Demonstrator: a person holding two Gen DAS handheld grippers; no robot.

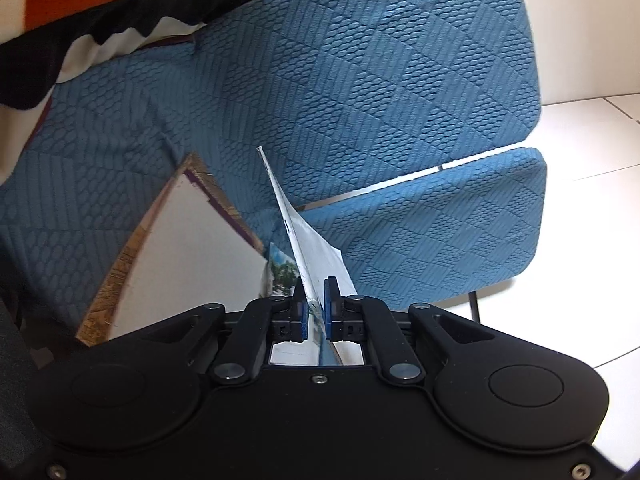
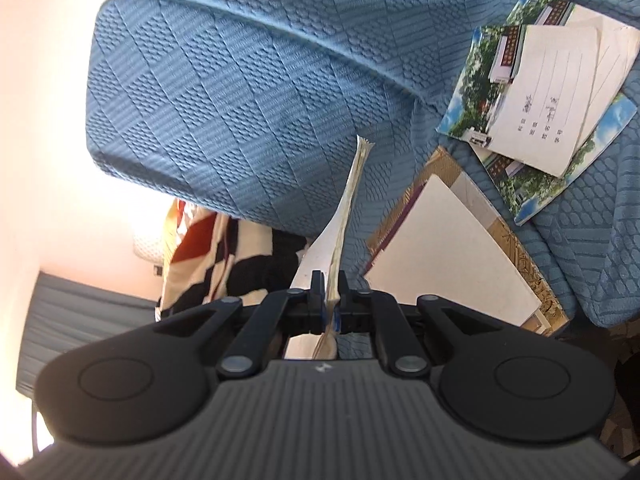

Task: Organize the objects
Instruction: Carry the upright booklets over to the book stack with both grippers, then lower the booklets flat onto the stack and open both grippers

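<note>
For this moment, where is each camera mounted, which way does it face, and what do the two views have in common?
Left wrist: sits on the left gripper, looking forward and down its fingers at the blue sofa; the jaws pinch a thin white booklet edge-on.
Right wrist: sits on the right gripper, facing the sofa's armrest; its jaws pinch a thicker notebook; photo-cover booklets lie to the right.
Shared: the sofa, the gold-bordered book and the patterned cushion. No hand shows.

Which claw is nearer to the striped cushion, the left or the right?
Left, probably: the striped cushion looms large up-left of the left claw; from the right claw it shows smaller, behind the blue padding.
</note>
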